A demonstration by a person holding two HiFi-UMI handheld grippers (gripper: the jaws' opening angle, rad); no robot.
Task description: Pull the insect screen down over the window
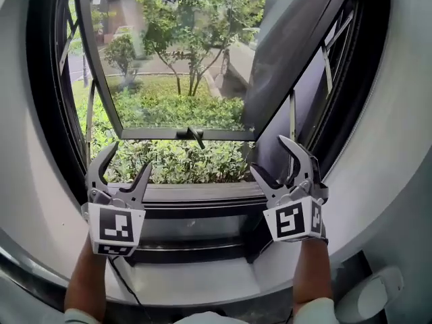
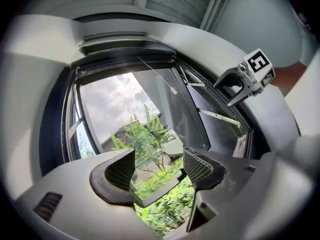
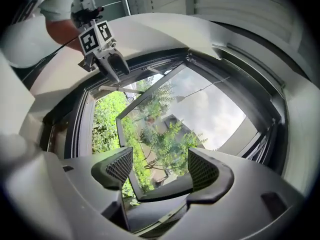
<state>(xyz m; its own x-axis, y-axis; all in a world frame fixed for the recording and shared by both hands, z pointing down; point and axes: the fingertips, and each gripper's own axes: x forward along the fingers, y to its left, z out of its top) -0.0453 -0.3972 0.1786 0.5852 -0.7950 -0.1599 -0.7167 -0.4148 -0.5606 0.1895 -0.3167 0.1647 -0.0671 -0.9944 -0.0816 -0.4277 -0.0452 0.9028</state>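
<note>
The window's dark-framed glass sash [image 1: 223, 134] is swung outward, with a handle [image 1: 196, 138] at the middle of its bottom rail. No screen covers the opening. A thin cord with a small pull tab [image 2: 173, 90] hangs from the housing [image 2: 115, 36] at the top of the window; the pull tab [image 3: 180, 99] also shows in the right gripper view. My left gripper [image 1: 125, 162] and right gripper [image 1: 280, 156] are held up in front of the dark sill [image 1: 196, 194], both open and with nothing between them. The left gripper [image 2: 159, 166] and right gripper [image 3: 156, 166] point up at the opening.
White wall [image 1: 47, 181] curves round the window on both sides. A stay arm [image 1: 292, 123] braces the sash on the right. A dark cable [image 1: 125, 282] runs below the sill and a white object [image 1: 371, 295] sits lower right. Shrubs [image 1: 175, 160] and trees grow outside.
</note>
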